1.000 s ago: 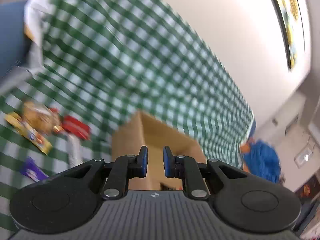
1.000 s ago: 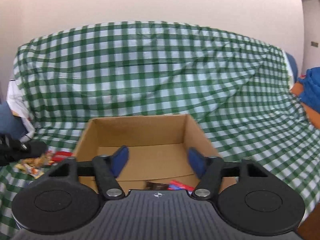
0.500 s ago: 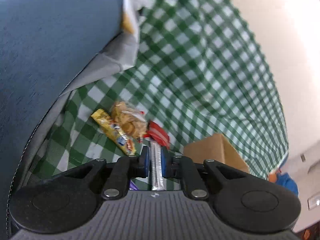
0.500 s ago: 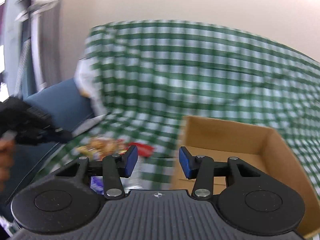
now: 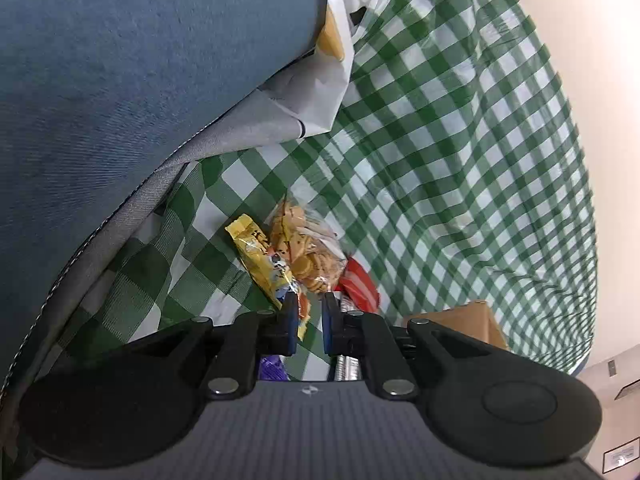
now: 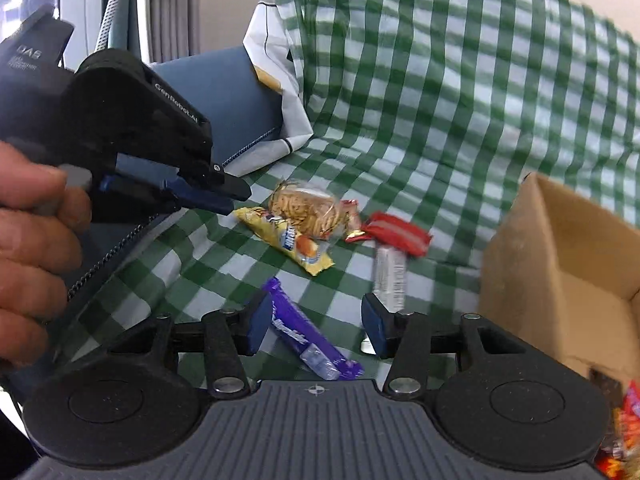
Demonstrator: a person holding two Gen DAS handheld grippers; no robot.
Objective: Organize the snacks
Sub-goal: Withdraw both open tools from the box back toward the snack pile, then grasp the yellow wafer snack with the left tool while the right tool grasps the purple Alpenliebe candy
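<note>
Several snacks lie on the green checked cloth (image 6: 440, 92): a yellow packet (image 6: 286, 240), a clear bag of biscuits (image 6: 308, 208), a red wrapper (image 6: 396, 234), a silver bar (image 6: 390, 276) and a purple bar (image 6: 308, 338). My right gripper (image 6: 316, 326) is open, just above the purple bar. My left gripper (image 5: 307, 324) has its jaws nearly together with nothing between them, above the yellow packet (image 5: 260, 256) and the biscuits (image 5: 308, 248). It also shows in the right wrist view (image 6: 200, 196), hand-held. The cardboard box (image 6: 568, 280) stands at the right with snacks inside.
A blue cushion (image 5: 120, 80) with grey piping fills the left side, with a white printed cloth (image 5: 320, 80) behind it. A pale wall (image 5: 592, 80) lies beyond the checked cloth. The box corner (image 5: 468, 320) shows in the left wrist view.
Both grippers have swung left from the box to the snack pile. The right gripper has come down over the purple bar; the left has come closer to the yellow packet.
</note>
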